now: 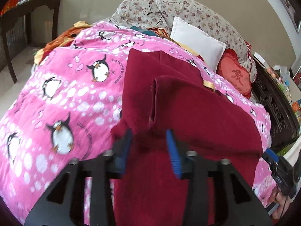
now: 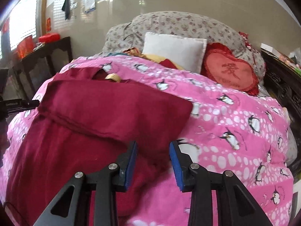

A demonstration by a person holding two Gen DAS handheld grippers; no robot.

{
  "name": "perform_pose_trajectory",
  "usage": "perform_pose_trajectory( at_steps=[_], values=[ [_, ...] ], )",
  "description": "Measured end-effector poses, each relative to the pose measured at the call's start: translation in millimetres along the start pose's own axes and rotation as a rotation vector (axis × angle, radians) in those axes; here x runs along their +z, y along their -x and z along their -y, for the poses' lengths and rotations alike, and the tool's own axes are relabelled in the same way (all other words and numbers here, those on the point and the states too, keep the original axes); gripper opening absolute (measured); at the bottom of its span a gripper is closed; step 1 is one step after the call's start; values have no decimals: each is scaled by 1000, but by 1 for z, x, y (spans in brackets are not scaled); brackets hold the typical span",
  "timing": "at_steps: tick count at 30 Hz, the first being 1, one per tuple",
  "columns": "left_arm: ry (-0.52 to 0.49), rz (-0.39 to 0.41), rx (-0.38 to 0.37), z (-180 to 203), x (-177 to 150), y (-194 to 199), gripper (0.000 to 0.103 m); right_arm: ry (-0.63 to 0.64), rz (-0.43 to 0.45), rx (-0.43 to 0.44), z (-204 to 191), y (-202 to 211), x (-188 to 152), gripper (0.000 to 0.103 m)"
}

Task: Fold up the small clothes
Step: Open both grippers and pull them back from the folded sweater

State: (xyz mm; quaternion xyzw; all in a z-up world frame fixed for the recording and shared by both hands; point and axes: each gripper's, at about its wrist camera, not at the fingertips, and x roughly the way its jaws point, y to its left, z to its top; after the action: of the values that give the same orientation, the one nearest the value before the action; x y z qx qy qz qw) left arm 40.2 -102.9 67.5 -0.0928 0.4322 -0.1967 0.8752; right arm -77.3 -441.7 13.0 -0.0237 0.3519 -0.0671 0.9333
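Observation:
A dark red garment (image 1: 188,116) lies on the pink penguin blanket (image 1: 65,86), with one part folded across its middle. My left gripper (image 1: 149,137) is open, its blue pads on either side of the garment's left folded edge, just above the cloth. In the right wrist view the same garment (image 2: 97,113) covers the left half of the blanket (image 2: 235,131). My right gripper (image 2: 153,150) is open over the garment's right edge, holding nothing. The right gripper also shows at the left wrist view's lower right (image 1: 272,162).
A white pillow (image 2: 173,50), a red heart cushion (image 2: 231,71) and a floral quilt (image 2: 188,24) lie at the head of the bed. A dark wooden table (image 1: 22,13) stands left of the bed. A carved dark bed frame (image 1: 272,109) runs along the right.

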Motion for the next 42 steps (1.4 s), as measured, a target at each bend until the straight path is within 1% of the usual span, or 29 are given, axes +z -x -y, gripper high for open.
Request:
perform_pose_trajectory(
  at_steps=[2,3,6,8,11,15,17,20,26,29,31,32,34,36,42],
  values=[
    [4,-6,-22,0,-12,10,49,20,-24,-6,-9,-8,-3,34],
    [0,-14,-24,0,-18,14,49,31,-39,-30,-13,-16,-5,34],
    [-31,-17,-9,3,-39,27,49,33,-49,-59,-15,-28,-9,34],
    [-47,-17,1,2,-52,35,49,43,-48,-74,-18,-28,-10,34],
    [-58,-21,3,-2,-68,46,49,64,-49,-84,-23,-17,-12,35],
    [-62,-48,-5,-7,-88,55,49,60,-48,-26,-27,8,-20,38],
    [-59,-56,-15,-10,-97,60,49,71,-48,-15,-31,19,-27,39],
    [-49,-72,-31,-14,-107,66,49,103,-38,-32,-39,34,-38,40],
    [-50,-107,-38,-17,-129,75,49,129,-26,-29,-49,57,-57,42],
    [-45,-123,-51,-19,-139,80,50,127,-12,-9,-52,69,-68,42],
    [-32,-134,-69,-22,-144,83,61,110,-13,23,-51,76,-76,44],
    [-23,-141,-84,-23,-147,85,63,95,-20,54,-49,80,-81,44],
    [-23,-156,-105,-23,-154,88,64,64,-50,115,-45,86,-94,45],
    [-35,-173,-108,-21,-160,90,64,51,-90,148,-41,91,-108,46],
    [-54,-199,-101,-20,-174,94,65,58,-209,186,-33,98,-144,47]
  ],
)
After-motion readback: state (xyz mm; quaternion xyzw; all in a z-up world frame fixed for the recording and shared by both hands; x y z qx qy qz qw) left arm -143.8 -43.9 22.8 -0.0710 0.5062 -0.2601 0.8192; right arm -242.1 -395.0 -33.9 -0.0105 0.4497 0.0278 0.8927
